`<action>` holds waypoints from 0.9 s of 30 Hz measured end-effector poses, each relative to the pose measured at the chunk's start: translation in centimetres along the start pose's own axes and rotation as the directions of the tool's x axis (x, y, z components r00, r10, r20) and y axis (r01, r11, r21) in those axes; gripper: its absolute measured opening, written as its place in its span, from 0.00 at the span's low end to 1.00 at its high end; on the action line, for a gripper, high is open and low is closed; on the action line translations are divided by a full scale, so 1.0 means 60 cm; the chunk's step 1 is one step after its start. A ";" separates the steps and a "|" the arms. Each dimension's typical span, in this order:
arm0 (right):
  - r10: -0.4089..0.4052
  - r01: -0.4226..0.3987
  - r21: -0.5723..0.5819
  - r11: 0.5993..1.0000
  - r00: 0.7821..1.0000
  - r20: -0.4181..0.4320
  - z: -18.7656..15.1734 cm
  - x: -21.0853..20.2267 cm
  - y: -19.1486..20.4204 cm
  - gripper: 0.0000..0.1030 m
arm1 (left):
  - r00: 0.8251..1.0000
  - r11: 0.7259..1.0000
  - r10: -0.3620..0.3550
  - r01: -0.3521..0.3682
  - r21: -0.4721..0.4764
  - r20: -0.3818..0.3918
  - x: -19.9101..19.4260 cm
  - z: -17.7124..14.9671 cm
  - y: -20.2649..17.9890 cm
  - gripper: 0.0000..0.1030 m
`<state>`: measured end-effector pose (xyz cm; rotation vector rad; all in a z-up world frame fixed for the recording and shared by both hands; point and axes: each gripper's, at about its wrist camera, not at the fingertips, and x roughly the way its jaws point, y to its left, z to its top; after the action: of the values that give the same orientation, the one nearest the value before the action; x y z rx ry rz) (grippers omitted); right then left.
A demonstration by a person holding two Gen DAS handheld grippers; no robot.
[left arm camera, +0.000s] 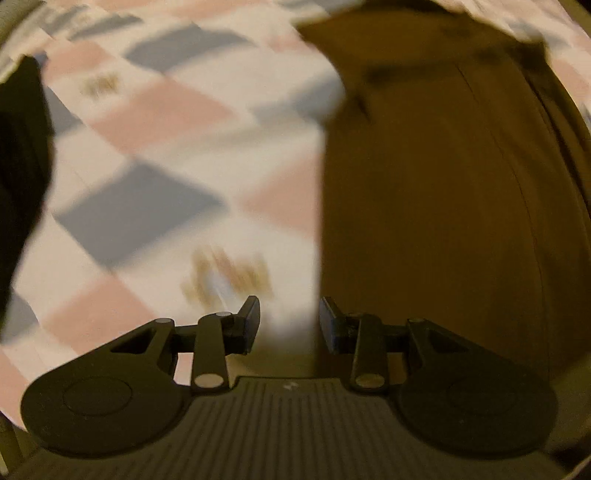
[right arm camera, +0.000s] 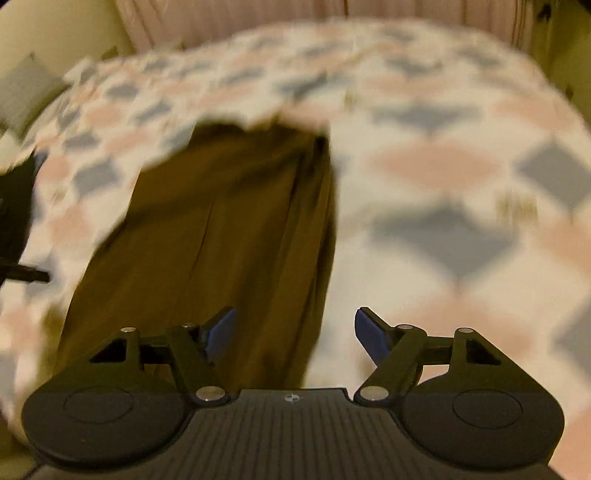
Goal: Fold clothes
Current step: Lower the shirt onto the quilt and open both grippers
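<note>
A bed fills most of both views, spread with a bedcover point(right arm camera: 443, 155) patterned in white, pink and grey-blue diamonds, with small tan motifs scattered among them. The picture is blurred, so the finer print cannot be read. In the right wrist view, a pale pink curtain point(right arm camera: 258, 18) hangs in vertical folds behind the far edge of the bed. A cream-yellow wall point(right arm camera: 55, 26) stands at the upper left, with a grey cushion-like shape point(right arm camera: 26, 92) just below it beside the bed. A dark mass point(left arm camera: 22, 155) sits at the left edge of the left wrist view. The light is warm and dim.
</note>
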<state>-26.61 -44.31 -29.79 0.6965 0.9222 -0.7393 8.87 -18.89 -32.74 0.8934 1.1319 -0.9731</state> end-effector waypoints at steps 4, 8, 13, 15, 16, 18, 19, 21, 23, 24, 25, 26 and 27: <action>0.029 -0.038 -0.092 0.995 0.995 -0.096 -0.113 -0.048 0.053 0.71 | 0.998 0.998 -0.062 0.062 0.022 -0.004 0.000 -0.071 -0.011 0.38; 0.005 -0.041 -0.228 0.973 0.987 -0.158 -0.194 -0.043 0.111 0.71 | 0.994 0.991 -0.114 0.114 -0.067 0.009 0.002 -0.101 0.013 0.45; -0.148 0.086 -0.297 0.951 0.970 -0.194 -0.239 0.022 0.151 0.59 | 0.979 0.964 -0.202 0.197 -0.180 -0.005 0.028 -0.113 0.035 0.51; -0.183 0.110 -0.290 0.951 0.954 -0.238 -0.239 0.039 0.143 0.01 | 0.976 0.959 -0.218 0.211 -0.187 -0.018 0.032 -0.114 0.031 0.36; -0.178 0.115 -0.255 0.960 0.954 -0.241 -0.233 0.033 0.132 0.04 | 0.977 0.962 -0.212 0.205 -0.179 -0.016 0.032 -0.114 0.028 0.33; -0.179 0.137 -0.202 0.970 0.962 -0.206 -0.214 -0.003 0.103 0.04 | 0.983 0.973 -0.183 0.180 -0.145 -0.009 0.027 -0.114 0.019 0.26; -0.188 0.155 -0.183 0.971 0.966 -0.178 -0.200 -0.028 0.084 0.04 | 0.984 0.975 -0.177 0.174 -0.136 -0.008 0.023 -0.113 0.017 0.26; -0.227 0.210 -0.140 0.968 0.966 -0.119 -0.168 -0.081 0.032 0.04 | 0.987 0.979 -0.160 0.158 -0.128 -0.007 0.014 -0.111 0.015 0.26; -0.293 0.286 -0.091 0.954 0.953 -0.076 -0.138 -0.125 -0.030 0.04 | 0.992 0.987 -0.127 0.125 -0.099 -0.009 0.004 -0.107 0.009 0.27; -0.340 0.336 -0.062 0.940 0.938 -0.066 -0.122 -0.140 -0.067 0.04 | 0.994 0.991 -0.107 0.106 -0.081 -0.011 -0.001 -0.105 0.005 0.29; -0.389 0.388 -0.031 0.921 0.919 -0.063 -0.107 -0.153 -0.106 0.04 | 0.997 0.995 -0.082 0.081 -0.062 -0.012 -0.007 -0.103 0.001 0.29; -0.429 0.430 0.000 0.903 0.901 -0.073 -0.094 -0.159 -0.144 0.05 | 0.999 0.998 -0.051 0.051 -0.045 -0.008 -0.013 -0.102 -0.002 0.29; -0.465 0.470 0.032 0.882 0.880 -0.102 -0.084 -0.155 -0.182 0.09 | 1.000 0.999 -0.021 0.021 -0.034 0.000 -0.022 -0.100 -0.003 0.29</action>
<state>-41.34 -44.08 -26.04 0.5609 1.1772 -1.1739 6.69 -13.15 -32.65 0.8564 1.1566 -0.9682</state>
